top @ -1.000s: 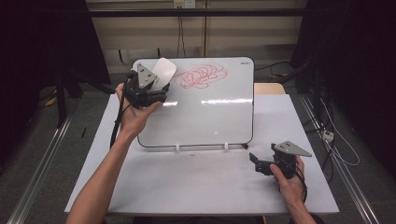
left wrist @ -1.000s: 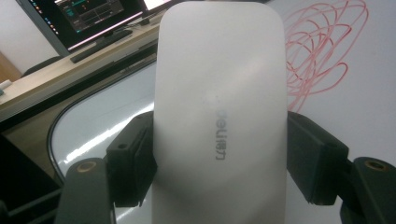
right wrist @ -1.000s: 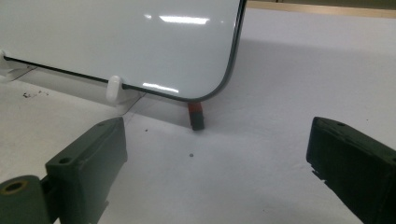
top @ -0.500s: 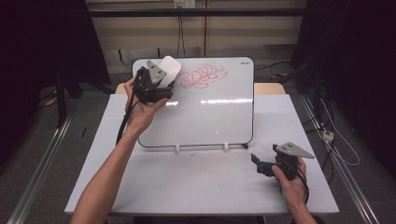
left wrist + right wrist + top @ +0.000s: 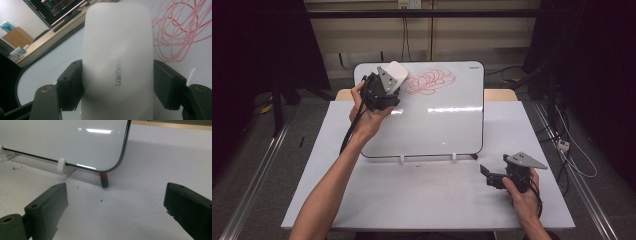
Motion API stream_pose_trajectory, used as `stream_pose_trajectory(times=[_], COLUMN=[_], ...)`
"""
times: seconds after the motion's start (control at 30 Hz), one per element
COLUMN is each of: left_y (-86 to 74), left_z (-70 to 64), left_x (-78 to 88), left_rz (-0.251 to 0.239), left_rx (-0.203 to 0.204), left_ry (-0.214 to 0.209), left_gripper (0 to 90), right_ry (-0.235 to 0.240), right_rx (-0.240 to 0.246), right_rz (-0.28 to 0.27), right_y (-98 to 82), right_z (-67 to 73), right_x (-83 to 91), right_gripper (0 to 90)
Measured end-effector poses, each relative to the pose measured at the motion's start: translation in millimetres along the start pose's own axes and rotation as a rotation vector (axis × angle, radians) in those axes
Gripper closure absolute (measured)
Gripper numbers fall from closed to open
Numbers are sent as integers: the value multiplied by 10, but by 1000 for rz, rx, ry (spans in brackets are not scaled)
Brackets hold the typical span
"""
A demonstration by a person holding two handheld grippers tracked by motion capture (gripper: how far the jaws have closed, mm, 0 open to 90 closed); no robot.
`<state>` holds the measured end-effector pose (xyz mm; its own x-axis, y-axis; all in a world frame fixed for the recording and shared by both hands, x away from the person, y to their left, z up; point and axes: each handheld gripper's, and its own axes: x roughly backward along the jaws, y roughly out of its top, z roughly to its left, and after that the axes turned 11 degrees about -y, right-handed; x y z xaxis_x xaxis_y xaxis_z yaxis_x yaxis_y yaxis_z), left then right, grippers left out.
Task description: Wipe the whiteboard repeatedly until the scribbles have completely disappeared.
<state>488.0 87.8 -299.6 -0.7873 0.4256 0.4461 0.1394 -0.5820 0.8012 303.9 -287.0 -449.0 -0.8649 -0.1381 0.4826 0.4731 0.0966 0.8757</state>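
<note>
Left gripper (image 5: 388, 86) clamping smooth white rounded eraser (image 5: 117, 62), holding it against glossy whiteboard (image 5: 437, 125) beside red scribble (image 5: 430, 81). Right gripper (image 5: 116, 206) resting wide open, holding nothing, over matte white surface (image 5: 422, 200).

One whiteboard (image 5: 437, 125), one eraser (image 5: 395, 74), one marker (image 5: 104, 180) (under the board), two grippers.

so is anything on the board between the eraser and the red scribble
Nothing visible. The left gripper is shut on the white eraser, and only bare whiteboard lies between it and the red scribble just beside it.
</note>
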Motion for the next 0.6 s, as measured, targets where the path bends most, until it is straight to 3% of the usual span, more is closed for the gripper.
stream_pose_trajectory(times=[0.6], left_y=[39], left_z=[-78], left_x=[-35], left_rz=[15], left_rx=[-8], left_ry=[27], left_gripper=[312], right_ry=[2], right_rx=[1], right_rz=[2], right_y=[6], right_z=[18], right_x=[-10], right_gripper=[57])
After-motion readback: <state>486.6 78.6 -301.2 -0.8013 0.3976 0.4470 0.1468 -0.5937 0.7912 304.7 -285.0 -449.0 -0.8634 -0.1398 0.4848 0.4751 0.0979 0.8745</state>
